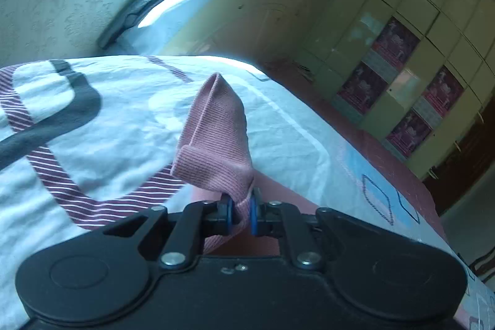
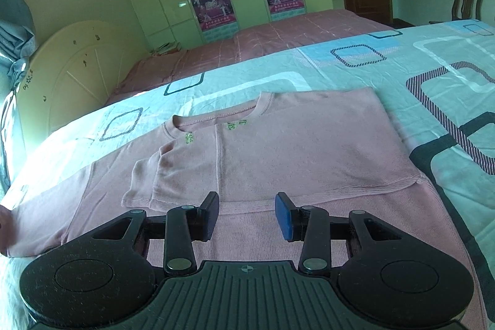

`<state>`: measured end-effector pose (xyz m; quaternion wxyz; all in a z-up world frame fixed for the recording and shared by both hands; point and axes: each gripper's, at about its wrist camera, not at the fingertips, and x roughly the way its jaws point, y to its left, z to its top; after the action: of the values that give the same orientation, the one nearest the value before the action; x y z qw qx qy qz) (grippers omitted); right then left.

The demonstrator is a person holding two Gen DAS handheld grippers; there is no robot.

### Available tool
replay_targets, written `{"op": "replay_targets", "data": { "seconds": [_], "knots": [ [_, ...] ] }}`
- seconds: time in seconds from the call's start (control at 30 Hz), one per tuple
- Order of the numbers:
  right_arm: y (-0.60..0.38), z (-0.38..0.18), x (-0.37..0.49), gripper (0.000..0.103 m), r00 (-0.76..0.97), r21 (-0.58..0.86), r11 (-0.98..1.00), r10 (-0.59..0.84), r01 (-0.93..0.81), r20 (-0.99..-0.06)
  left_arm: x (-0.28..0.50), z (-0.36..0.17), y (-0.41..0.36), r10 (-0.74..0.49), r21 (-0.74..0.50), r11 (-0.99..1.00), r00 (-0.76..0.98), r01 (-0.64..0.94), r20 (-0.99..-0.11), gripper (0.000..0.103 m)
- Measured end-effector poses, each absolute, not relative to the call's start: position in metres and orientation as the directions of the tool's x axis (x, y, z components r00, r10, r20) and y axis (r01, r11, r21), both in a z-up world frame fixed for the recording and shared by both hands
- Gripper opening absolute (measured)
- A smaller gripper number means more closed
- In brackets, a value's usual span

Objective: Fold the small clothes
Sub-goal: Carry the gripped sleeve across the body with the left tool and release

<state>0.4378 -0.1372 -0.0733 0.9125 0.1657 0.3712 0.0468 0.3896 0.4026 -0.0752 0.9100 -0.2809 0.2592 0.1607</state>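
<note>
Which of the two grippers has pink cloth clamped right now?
The left gripper: its fingers are shut on a fold of the pink ribbed knit shirt. The right gripper hangs open above the shirt, holding nothing.

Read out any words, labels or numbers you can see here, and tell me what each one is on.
None can be read for certain.
Pink shirt: green embroidered marks below the collar, too small and foreshortened to read.
Posters on the wardrobe doors: a band of print in each, too blurred to read.
Bedsheet: patterned shapes only, no text.

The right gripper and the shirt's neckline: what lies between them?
Only the pink shirt's own folded fabric; right gripper hovers open over it, as the right wrist view shows.
</note>
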Motion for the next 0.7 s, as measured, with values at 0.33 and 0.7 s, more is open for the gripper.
{"op": "replay_targets", "data": {
  "seconds": [0.33, 0.7],
  "knots": [
    [-0.198, -0.088, 0.445, 0.040, 0.729, 0.399, 0.914, 0.222, 0.076, -0.647, 0.465, -0.058, 0.188, -0.092, -0.335, 0.933, 0.814, -0.130, -0.573, 0.009],
    [-0.278, -0.090, 0.431, 0.040, 0.739, 0.503, 0.849, 0.232, 0.163, -0.632, 0.511, -0.112, -0.005, -0.202, -0.118, 0.979, 0.685, 0.168, -0.700, 0.009]
  ]
}}
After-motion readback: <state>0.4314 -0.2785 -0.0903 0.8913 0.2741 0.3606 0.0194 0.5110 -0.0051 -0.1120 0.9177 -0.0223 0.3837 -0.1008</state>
